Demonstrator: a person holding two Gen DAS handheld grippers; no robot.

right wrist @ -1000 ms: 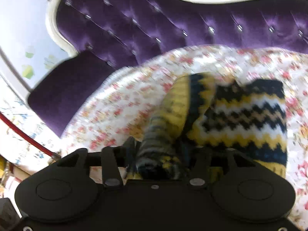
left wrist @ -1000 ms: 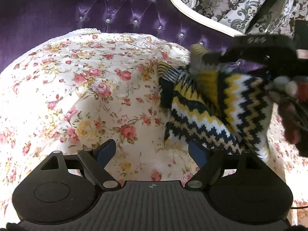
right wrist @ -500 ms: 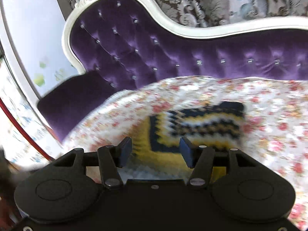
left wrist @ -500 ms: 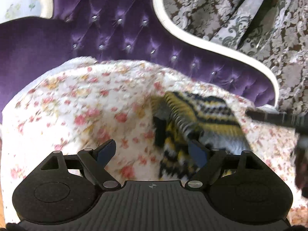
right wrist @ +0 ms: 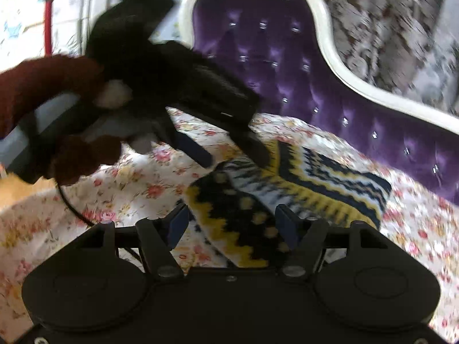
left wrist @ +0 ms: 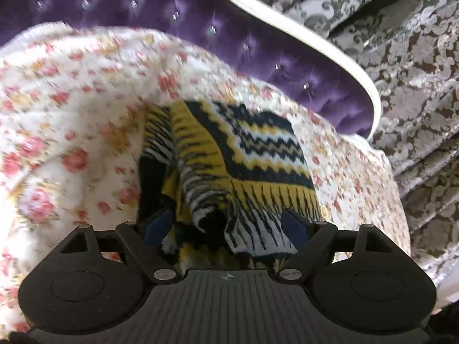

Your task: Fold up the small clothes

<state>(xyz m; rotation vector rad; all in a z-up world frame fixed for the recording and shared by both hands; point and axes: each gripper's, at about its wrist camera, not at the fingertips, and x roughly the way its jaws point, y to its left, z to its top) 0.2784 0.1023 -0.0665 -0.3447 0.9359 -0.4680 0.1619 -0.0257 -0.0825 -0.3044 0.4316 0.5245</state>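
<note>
Knitted zigzag garment (left wrist: 246,154) in yellow, navy and white, lying partly folded on a floral blanket (left wrist: 71,132) spread over a purple tufted sofa (left wrist: 178,20). Seen from the left wrist: left gripper (left wrist: 226,226) spread wide, blue pads well apart, nothing pinched; near hem of the garment, with its striped ribbing, bunched right ahead of and between the two fingers, one fold drooping into the gap without either pad pressing on it. Flat zigzag panel farther ahead and slightly right of that gripper, blanket to its left, sofa back beyond. Patterned curtain (left wrist: 401,66) off to the right, past the sofa's white trim. Seen from the right wrist: right gripper (right wrist: 232,226) with jaws opening, a dark dotted part of the garment (right wrist: 246,215) lying between and just ahead of the fingers, pads not pressing on it. Remainder of the garment stretching away ahead and to the right of that gripper. Ahead and upper left of it, the left gripper (right wrist: 233,153) again, pointing down over the garment's far edge, one fingertip at or just above the knit, contact not clear through the blur. Gloved hand (right wrist: 86,132) in dark red and grey gripping its handle, left of the right gripper. Much of both views smeared by motion blur.
</note>
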